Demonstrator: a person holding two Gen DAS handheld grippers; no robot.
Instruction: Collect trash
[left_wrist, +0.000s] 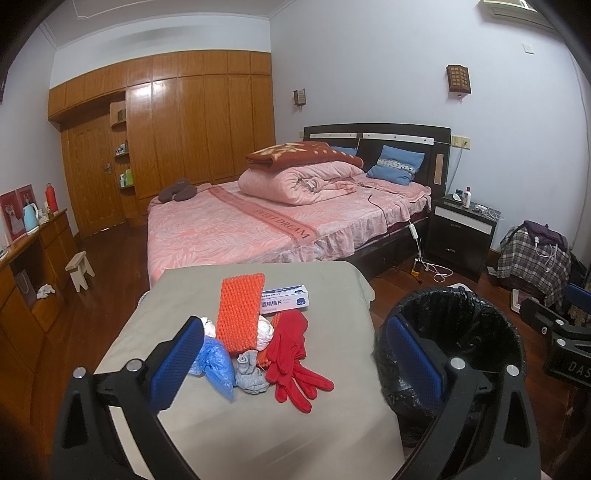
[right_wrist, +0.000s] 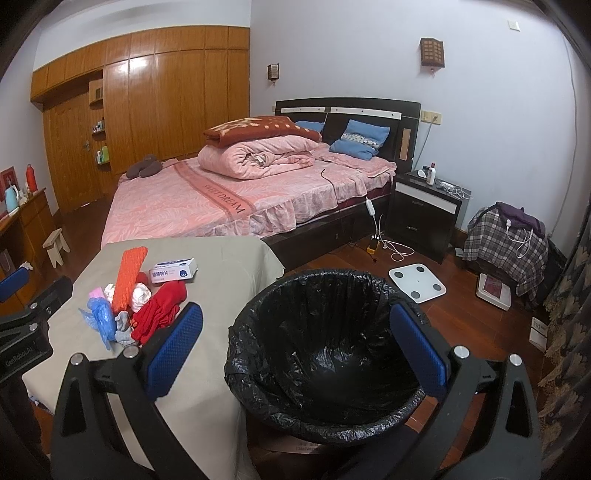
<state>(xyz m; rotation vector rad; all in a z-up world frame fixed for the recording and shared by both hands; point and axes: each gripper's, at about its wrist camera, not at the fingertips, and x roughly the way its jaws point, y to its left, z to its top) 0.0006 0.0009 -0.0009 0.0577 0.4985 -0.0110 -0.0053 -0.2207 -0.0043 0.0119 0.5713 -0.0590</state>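
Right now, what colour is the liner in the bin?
Black; the bin liner shows best in the right wrist view.

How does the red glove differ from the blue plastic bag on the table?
The red glove is opaque fabric lying flat with its fingers spread; the blue plastic bag is thin, see-through and crumpled. The glove lies nearer the bin, the bag on the far side. Both rest on the table, ungripped.

Pale walls; wooden wardrobe (left_wrist: 184, 122) along far wall; pink-covered bed (left_wrist: 266, 218); dark nightstand (left_wrist: 461, 236); reddish wood floor (left_wrist: 110, 254).
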